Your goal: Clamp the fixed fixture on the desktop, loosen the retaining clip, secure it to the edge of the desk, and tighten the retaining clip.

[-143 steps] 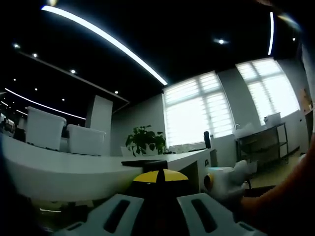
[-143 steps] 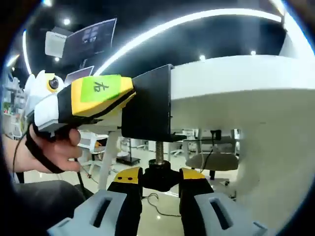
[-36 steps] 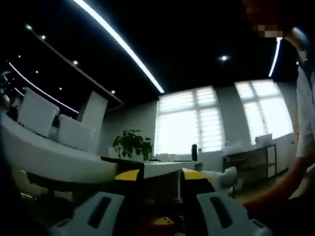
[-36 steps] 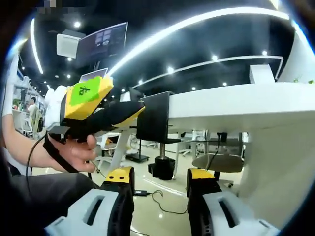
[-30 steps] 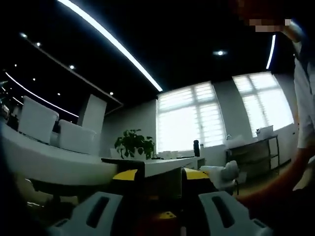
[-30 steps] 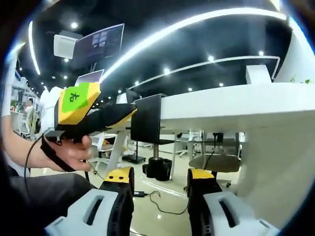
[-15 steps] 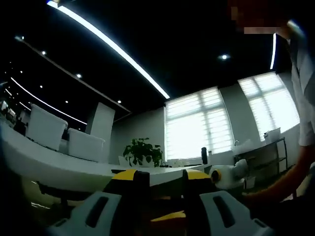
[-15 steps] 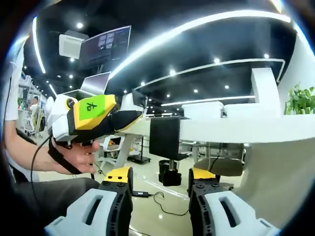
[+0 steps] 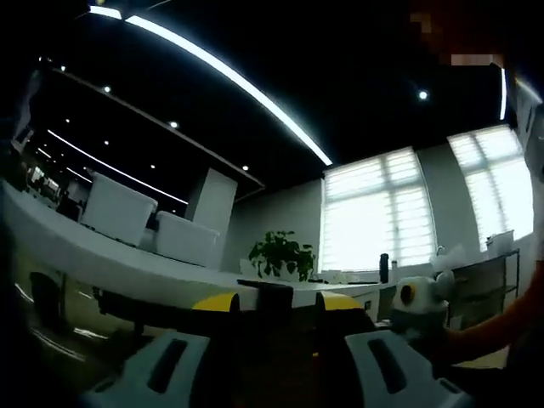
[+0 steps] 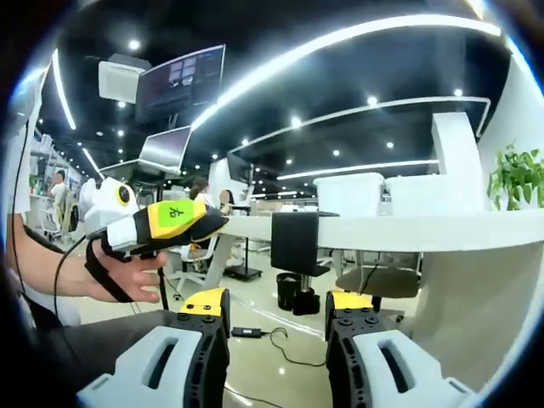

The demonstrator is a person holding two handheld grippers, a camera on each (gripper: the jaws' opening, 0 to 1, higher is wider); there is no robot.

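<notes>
Clamp [image 10: 295,242]: matt black, metal-looking | counter [image 10: 408,231]: smooth white, slight sheen | floor [image 10: 272,361]: glossy, reflects lights | right claw [image 10: 276,310]: matt black plastic, yellow-tipped, grey shells | left claw [image 10: 200,225]: yellow-and-black plastic, green label

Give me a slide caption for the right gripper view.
Black clamp fixture sits on the white desk edge; both grippers, left and right, are clear of it.

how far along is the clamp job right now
Looks done: the black fixture sits clamped on the white desk edge, with its screw knob below. In hand: nothing; the right gripper is open, and the left gripper is off the fixture. Left: apparently nothing.
</notes>
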